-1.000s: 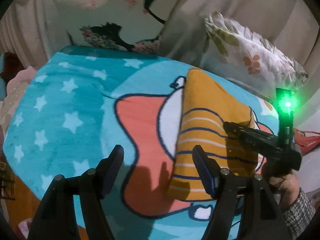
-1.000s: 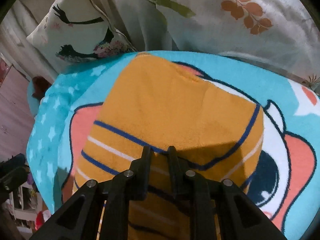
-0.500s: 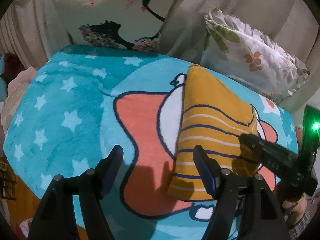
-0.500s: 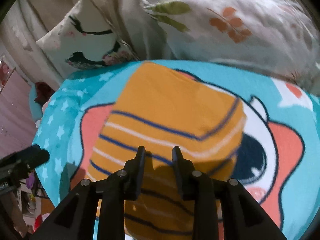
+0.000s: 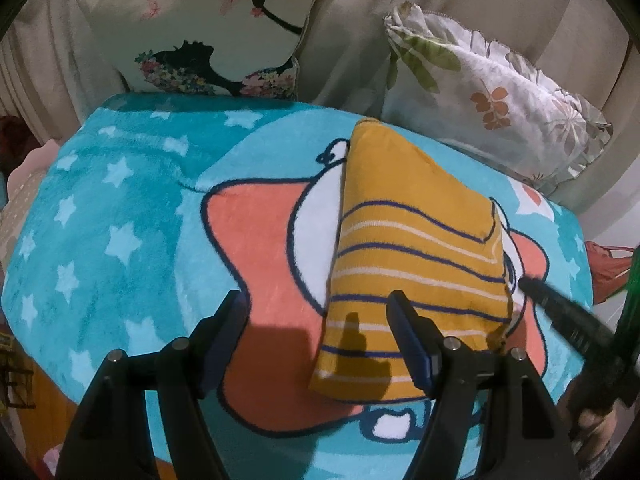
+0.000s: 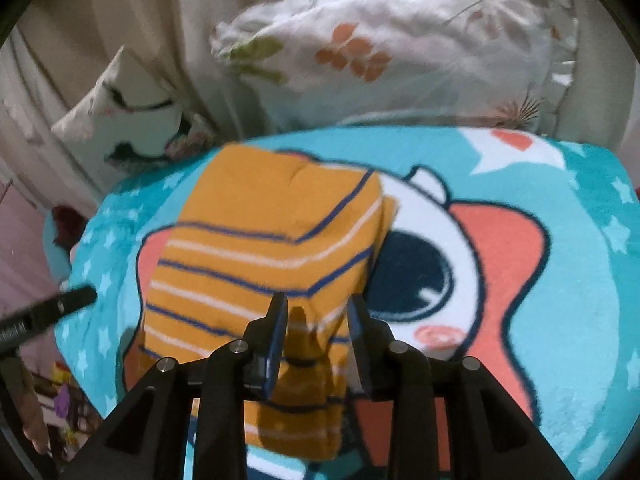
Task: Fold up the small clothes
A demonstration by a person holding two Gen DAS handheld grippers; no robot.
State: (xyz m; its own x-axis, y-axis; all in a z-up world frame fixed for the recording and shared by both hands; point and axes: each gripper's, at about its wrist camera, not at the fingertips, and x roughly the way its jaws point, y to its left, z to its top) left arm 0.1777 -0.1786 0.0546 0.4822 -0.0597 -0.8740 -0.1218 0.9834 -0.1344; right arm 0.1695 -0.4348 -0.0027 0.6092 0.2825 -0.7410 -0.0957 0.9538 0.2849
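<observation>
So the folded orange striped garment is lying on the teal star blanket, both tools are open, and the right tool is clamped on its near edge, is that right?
Not quite: the right tool is not clamped on anything. The right wrist view shows its fingers apart above the folded orange striped garment, gripping no cloth. The rest holds: the garment lies on the teal star blanket, and the left tool is open too.

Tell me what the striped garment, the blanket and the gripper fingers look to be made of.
Garment: soft knit, probably cotton; matte orange, woven-in navy and white stripes, thick rounded fold.
Blanket: plush fleece, likely synthetic; fuzzy nap, faint sheen, printed stars and cartoon.
Fingers: rigid black plastic, it seems, with metal pins; the inner pads look blue, maybe rubbery, hard to confirm.
</observation>
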